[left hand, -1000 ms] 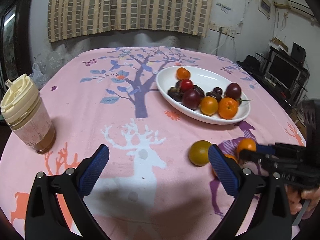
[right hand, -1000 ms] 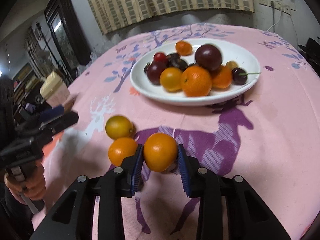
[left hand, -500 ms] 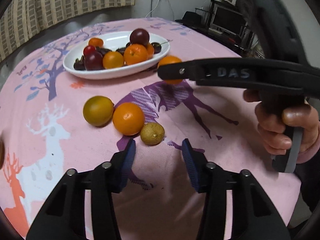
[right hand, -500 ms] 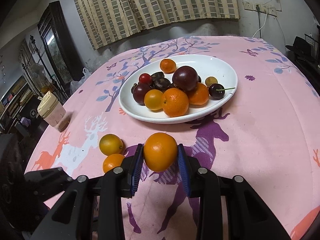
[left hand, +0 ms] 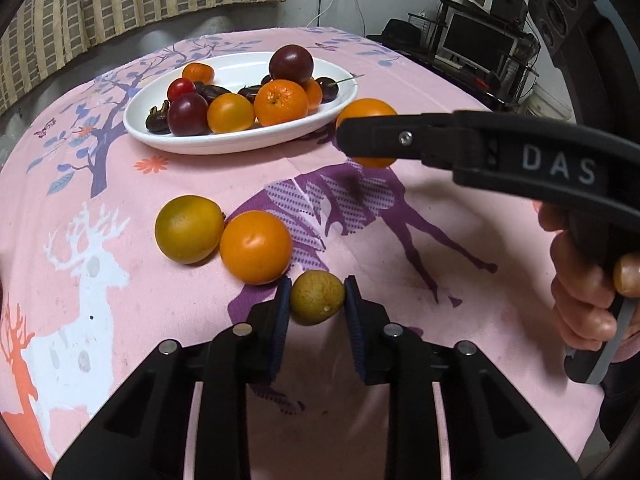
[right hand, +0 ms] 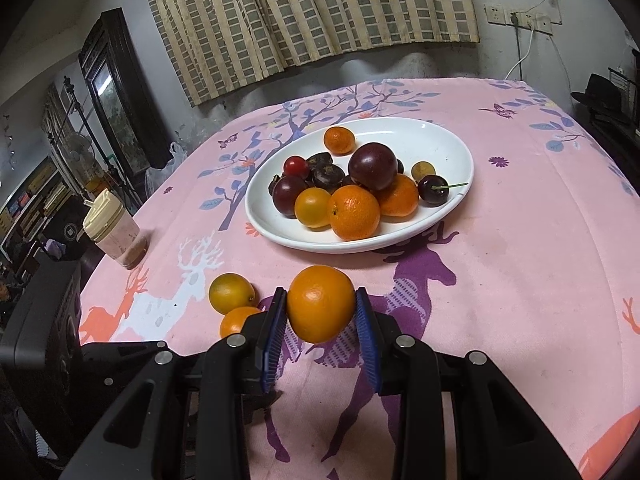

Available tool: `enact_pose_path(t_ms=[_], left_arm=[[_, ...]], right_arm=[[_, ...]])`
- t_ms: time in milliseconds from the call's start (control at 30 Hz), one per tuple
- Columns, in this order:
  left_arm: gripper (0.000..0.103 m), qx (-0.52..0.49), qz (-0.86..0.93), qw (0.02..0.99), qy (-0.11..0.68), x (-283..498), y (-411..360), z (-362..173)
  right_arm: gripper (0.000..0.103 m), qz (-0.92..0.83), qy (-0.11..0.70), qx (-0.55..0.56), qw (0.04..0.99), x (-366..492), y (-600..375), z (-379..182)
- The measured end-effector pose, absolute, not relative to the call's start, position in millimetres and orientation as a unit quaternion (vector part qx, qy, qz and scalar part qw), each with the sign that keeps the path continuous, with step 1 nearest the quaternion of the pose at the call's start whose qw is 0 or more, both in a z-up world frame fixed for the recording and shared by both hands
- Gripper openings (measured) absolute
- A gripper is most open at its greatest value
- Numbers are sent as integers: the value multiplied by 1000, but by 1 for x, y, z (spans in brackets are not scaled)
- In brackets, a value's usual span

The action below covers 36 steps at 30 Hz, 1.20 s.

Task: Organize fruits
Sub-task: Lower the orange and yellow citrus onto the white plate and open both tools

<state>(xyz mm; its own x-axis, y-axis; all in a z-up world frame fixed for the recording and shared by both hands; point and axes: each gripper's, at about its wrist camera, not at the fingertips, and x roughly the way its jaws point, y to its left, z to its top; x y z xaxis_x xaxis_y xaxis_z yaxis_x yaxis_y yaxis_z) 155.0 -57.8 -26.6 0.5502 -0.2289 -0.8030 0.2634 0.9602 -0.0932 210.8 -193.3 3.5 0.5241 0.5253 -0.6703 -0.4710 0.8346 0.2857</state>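
A white oval plate (left hand: pixel 224 146) (right hand: pixel 440 148) holds several oranges, plums and cherries. My left gripper (left hand: pixel 317 300) is shut on a small brownish-yellow fruit (left hand: pixel 317 297) low on the pink tablecloth. Beside it lie an orange (left hand: pixel 256 246) (right hand: pixel 236 322) and a yellow-green fruit (left hand: pixel 189 228) (right hand: pixel 231 293). My right gripper (right hand: pixel 321 306) is shut on an orange (right hand: pixel 321 302) and holds it above the cloth in front of the plate. In the left wrist view that orange (left hand: pixel 366 110) shows behind the right gripper's finger.
A lidded cup (right hand: pixel 114 230) with a pink drink stands at the table's left edge. A checked curtain (right hand: pixel 312 20) hangs behind the table. Shelves with electronics (left hand: pixel 480 44) stand to the right.
My left gripper swung toward the loose fruits, narrowed, moved forward and closed on the small brownish fruit. My right gripper lifted its orange higher and back from the plate.
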Motion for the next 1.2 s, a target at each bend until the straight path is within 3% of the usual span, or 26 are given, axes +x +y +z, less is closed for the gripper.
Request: enact_pose_path(t_ms=[333,600,867,933,967,1033,1200], left_arm=[[26,-6,-137,912,387,163,-27,28],[26,-25,-81,933,349,271,-10,58],[26,-21,-45,917,396,364,-14,33],[36,-13,-31,914,405,368,-14,27],[61,-9,-24,915,403,367,-14,27],[82,-6,-8,924,382,356,-12,29],[89,-4,2,930,367,315,-1,46]], right_arm=[[35,266,362,39,893,216,-206,13],[35,204,318,74,923,286,-217,31],[35,192,342,61,918,349,-198,10],[35,194,348,54,916,350,-195,7],[36,196,351,52,914,348,-194,6],[39,197,342,45,918,340,-194,11],[45,211,325,51,920,314,-197,28]])
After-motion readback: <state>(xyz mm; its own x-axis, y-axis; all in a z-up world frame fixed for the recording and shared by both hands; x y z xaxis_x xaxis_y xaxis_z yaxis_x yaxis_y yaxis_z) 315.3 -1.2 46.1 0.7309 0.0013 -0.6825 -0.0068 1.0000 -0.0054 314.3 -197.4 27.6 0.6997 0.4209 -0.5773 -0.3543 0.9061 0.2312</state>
